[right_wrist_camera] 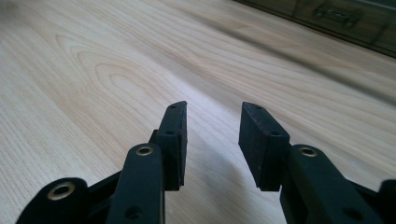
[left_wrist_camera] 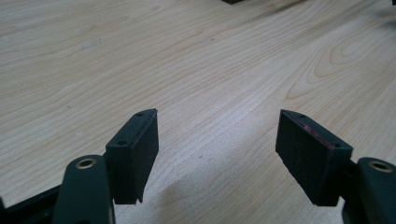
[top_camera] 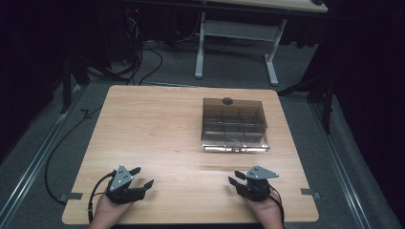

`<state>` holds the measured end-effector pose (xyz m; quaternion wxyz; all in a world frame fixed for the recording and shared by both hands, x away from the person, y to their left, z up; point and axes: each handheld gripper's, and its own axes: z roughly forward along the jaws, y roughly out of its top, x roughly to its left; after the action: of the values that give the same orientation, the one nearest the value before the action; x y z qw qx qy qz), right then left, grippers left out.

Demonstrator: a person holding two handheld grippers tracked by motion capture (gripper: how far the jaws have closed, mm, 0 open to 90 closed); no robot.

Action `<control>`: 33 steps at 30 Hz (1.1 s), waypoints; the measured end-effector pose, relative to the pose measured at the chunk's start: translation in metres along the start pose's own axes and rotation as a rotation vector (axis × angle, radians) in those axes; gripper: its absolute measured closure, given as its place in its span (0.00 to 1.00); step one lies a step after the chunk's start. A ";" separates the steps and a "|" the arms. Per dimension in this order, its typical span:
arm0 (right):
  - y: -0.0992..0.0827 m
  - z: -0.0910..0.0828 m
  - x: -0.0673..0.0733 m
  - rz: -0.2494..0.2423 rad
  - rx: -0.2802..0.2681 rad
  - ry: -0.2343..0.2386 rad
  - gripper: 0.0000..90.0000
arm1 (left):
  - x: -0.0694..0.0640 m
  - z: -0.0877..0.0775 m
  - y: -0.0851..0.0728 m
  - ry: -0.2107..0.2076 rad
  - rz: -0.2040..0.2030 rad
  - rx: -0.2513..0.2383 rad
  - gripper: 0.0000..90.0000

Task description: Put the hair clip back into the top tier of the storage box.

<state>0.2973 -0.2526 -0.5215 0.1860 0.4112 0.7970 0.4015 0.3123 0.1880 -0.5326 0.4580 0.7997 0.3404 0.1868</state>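
Well short of the smoky see-through plastic compartment box (top_camera: 234, 125) on the pale wooden counter (top_camera: 153, 129), both the left tongs (top_camera: 142, 177) and right tongs (top_camera: 233, 178) sit apart and empty, so a sloppy reach could just shove it backwards.

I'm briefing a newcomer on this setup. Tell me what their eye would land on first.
First the smoky see-through box with inner compartments, standing right of centre on the wooden table, a small dark knob at its far edge. Then the two black tongs near the front edge, left tongs and right tongs, each in a hand, jaws open and empty, pointing inward.
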 end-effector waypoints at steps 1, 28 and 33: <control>-0.001 -0.002 -0.002 0.006 -0.003 -0.006 0.69 | 0.000 0.000 0.000 0.000 0.000 0.000 0.34; -0.027 -0.049 -0.044 0.111 -0.007 -0.158 0.68 | 0.000 0.000 0.000 -0.004 0.001 -0.001 0.34; -0.030 -0.055 -0.050 0.137 -0.003 -0.175 0.68 | 0.000 0.000 0.000 -0.004 0.000 0.000 0.34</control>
<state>0.2773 -0.3293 -0.5133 0.2277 0.4978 0.7472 0.3770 0.3124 0.1882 -0.5326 0.4588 0.8001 0.3392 0.1851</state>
